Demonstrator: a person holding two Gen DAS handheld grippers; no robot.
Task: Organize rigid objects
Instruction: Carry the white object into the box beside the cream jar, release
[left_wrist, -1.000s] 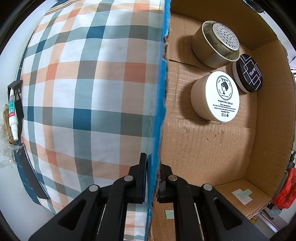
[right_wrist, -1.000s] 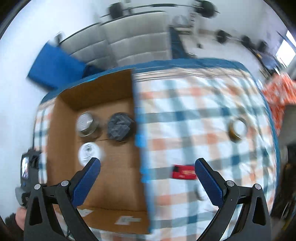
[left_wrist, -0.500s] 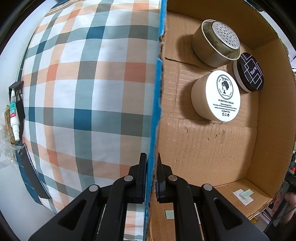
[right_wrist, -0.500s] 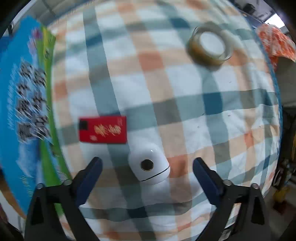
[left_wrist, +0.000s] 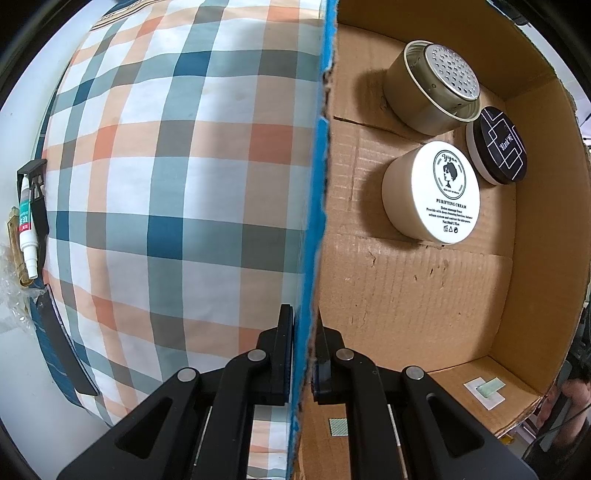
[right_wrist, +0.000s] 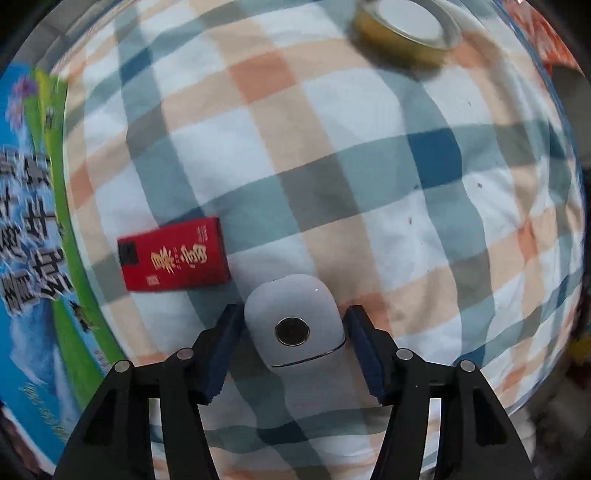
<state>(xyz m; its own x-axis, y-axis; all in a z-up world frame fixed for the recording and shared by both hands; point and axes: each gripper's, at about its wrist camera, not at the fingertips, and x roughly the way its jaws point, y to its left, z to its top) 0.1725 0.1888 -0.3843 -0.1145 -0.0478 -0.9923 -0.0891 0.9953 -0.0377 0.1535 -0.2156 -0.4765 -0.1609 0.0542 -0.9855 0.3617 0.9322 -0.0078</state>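
left gripper (left_wrist: 303, 354) pinches the cardboard box (left_wrist: 406, 295) wall, jaws nearly shut on it. right gripper (right_wrist: 291, 332) brackets the white case (right_wrist: 293, 321) on the checked cloth (right_wrist: 369, 184); jaws part-open, contact unclear. squeeze evenly, lift straight, clear the red box (right_wrist: 173, 254).

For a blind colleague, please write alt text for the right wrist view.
The right gripper has its fingers on either side of a white rounded case lying on a plaid cloth. A red box lies just left of the case, and a roll of tape sits at the far top.
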